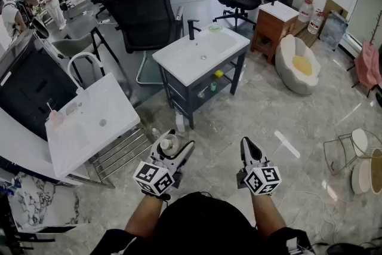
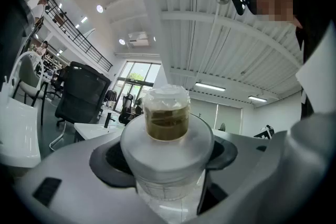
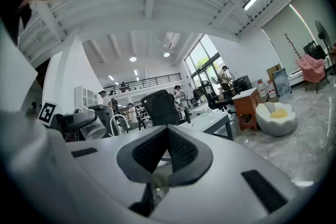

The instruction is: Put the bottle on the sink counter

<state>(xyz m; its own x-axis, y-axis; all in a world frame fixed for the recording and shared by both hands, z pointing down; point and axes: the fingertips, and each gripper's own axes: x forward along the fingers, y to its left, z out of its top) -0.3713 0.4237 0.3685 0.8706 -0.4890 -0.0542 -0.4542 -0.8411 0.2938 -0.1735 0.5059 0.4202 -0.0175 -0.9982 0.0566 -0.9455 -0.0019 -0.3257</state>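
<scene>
A frosted bottle with a clear cap stands upright between the jaws of my left gripper, low over the marble floor. In the left gripper view the bottle fills the gap, and both dark pads press its sides, so the left gripper is shut on it. My right gripper hangs beside it, jaws together and empty; the right gripper shows its pads meeting. The sink counter, a white basin with a black tap on a dark cabinet, stands a good way ahead.
A second white basin sits at the left over a metal rack. A small bottle stands on the floor by the dark cabinet. Black office chairs, a wooden cabinet, an egg-shaped cushion and a wire stool surround the floor.
</scene>
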